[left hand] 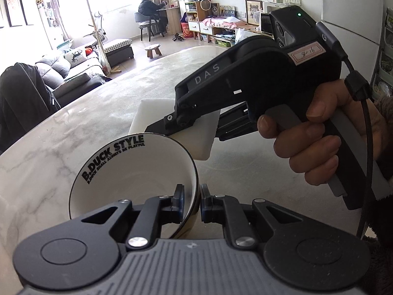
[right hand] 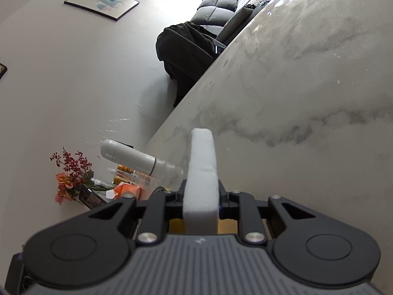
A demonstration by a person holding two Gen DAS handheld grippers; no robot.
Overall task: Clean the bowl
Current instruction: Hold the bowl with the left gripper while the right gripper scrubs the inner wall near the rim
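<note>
Tongs of the left hand [left hand: 191,202], left wrist view: pressed together on the near rim of the white bowl [left hand: 127,172], one finger inside the wall and one outside, so that the bowl is held tilted above the marble bench [left hand: 49,147] with its printed inner face turned toward the camera. Beyond the bowl's far rim, the right tongs [left hand: 172,129] pinch a white sponge block [left hand: 203,137], which lies just beside that rim; whether it touches cannot be told. The right hand [left hand: 319,132] wraps the grey handle. Right wrist view: the right tongs [right hand: 201,196] squeeze the sponge [right hand: 202,162] on its flat sides, its free end projecting forward over the bench [right hand: 307,98]; the bowl is out of view here. Step in hand, as judged: bringing sponge to bowl for wiping. To do it well, keep the rim pinch firm, since a thin glazed wall may slip; lead with the sponge's free end, sweep along the inner curve, and press lightly enough that the bowl does not pivot between the left fingers.
</note>
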